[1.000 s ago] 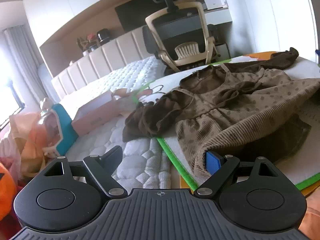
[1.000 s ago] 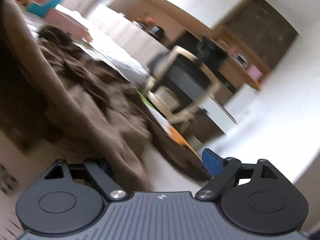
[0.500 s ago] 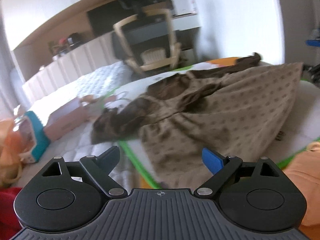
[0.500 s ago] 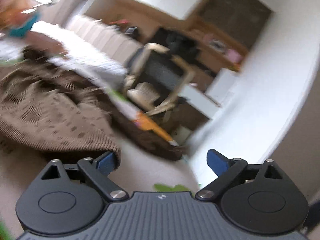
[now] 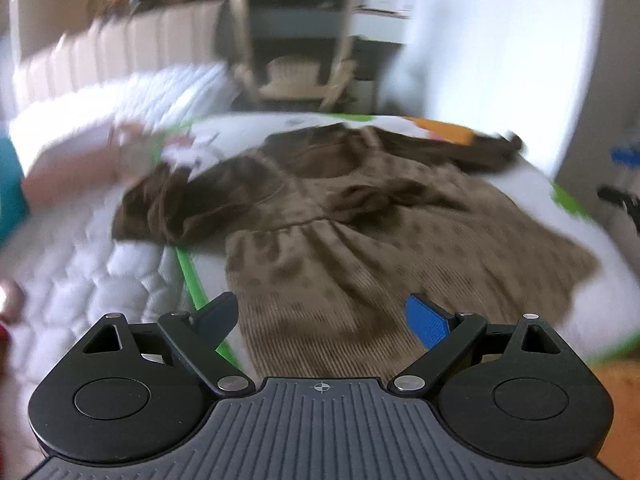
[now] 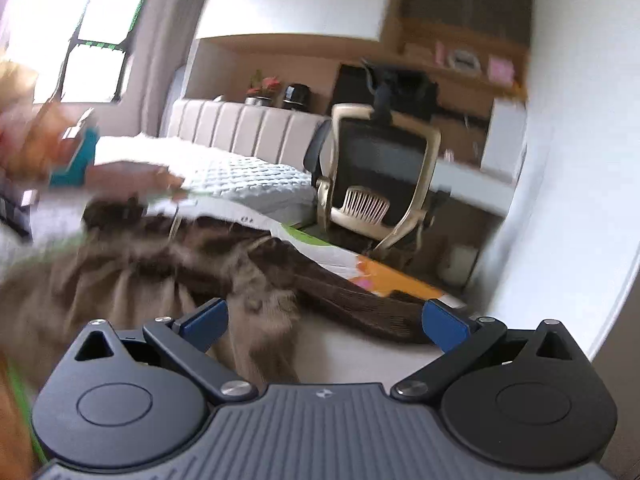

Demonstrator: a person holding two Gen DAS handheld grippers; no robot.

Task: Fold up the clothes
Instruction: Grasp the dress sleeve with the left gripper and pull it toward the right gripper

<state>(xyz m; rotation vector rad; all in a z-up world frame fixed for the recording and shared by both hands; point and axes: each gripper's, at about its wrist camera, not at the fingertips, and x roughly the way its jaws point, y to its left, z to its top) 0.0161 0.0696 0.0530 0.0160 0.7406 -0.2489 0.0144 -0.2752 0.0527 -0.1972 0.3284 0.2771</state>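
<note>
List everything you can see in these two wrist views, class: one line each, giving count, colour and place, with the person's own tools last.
dress: one, tan with dark dots and dark brown sleeves, spread flat on the mat.
mat: one, white with green edge and an orange patch, under the dress on the bed.
mattress: one, white quilted, left of the mat.
headboard: one, beige padded panels, behind the mattress.
office chair: one, cream frame with dark mesh, beyond the bed.
pink box: one, blurred, on the mattress at left.
left claw: one, black with blue pads, open above the dress hem.
right claw: one, black with blue pads, open over the dress's edge.
</note>
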